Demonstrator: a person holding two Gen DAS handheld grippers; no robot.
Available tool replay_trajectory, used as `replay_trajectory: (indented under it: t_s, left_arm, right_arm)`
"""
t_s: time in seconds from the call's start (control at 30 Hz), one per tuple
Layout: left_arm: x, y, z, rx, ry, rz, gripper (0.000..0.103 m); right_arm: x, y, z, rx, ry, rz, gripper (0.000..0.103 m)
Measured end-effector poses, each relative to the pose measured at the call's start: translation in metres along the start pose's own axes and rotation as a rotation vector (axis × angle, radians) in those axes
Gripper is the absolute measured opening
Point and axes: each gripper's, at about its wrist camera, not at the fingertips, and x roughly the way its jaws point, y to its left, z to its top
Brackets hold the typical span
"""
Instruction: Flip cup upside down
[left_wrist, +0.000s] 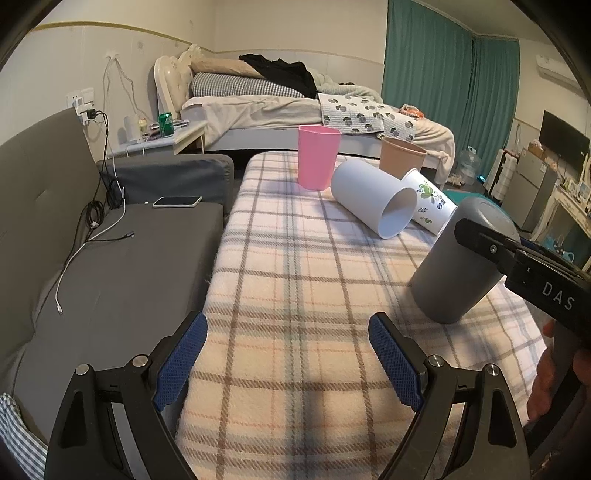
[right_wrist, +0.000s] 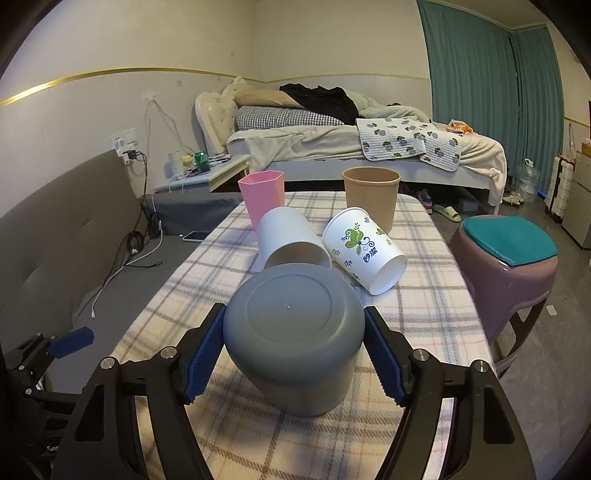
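Observation:
A grey cup (right_wrist: 295, 339) stands mouth-down on the plaid blanket, tilted, its flat base facing me. My right gripper (right_wrist: 293, 354) has its blue pads (right_wrist: 205, 358) pressed on both sides of the cup. In the left wrist view the same grey cup (left_wrist: 458, 266) leans at the right with the right gripper's finger across it. My left gripper (left_wrist: 288, 354) is open and empty, low over the blanket's near left part.
A white cup (right_wrist: 290, 240) and a printed paper cup (right_wrist: 364, 251) lie on their sides behind the grey cup. A pink cup (right_wrist: 263, 197) and a brown cup (right_wrist: 371, 197) stand upright further back. A purple stool (right_wrist: 517, 280) is right; a grey sofa with phone (left_wrist: 177, 201) left.

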Motion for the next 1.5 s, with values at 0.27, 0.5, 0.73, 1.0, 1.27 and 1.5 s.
replay_trajectory:
  t_s: [0.27, 0.5, 0.73, 1.0, 1.27, 1.5]
  left_arm:
    - [-0.01, -0.004, -0.001, -0.007, -0.02, 0.008, 0.092]
    - [-0.04, -0.016, 0.002, -0.016, -0.083, 0.002, 0.092]
    - [-0.081, -0.036, 0.003, -0.019, -0.18, -0.03, 0.092]
    - [-0.115, -0.053, -0.003, 0.003, -0.242, -0.049, 0.092]
    - [-0.123, -0.058, -0.016, 0.026, -0.259, -0.012, 0.092]
    - [-0.121, -0.059, -0.021, 0.034, -0.257, 0.017, 0.097]
  right_arm:
    - [-0.02, 0.001, 0.008, 0.0, -0.047, 0.001, 0.09]
    - [-0.064, -0.003, 0.011, -0.02, -0.102, -0.014, 0.09]
    - [-0.12, -0.018, -0.003, -0.021, -0.149, -0.096, 0.09]
    - [-0.153, -0.027, -0.021, 0.04, -0.12, -0.125, 0.09]
    - [-0.159, -0.026, -0.038, 0.042, -0.095, -0.156, 0.103]
    - [-0.158, -0.025, -0.042, 0.034, -0.094, -0.157, 0.103]
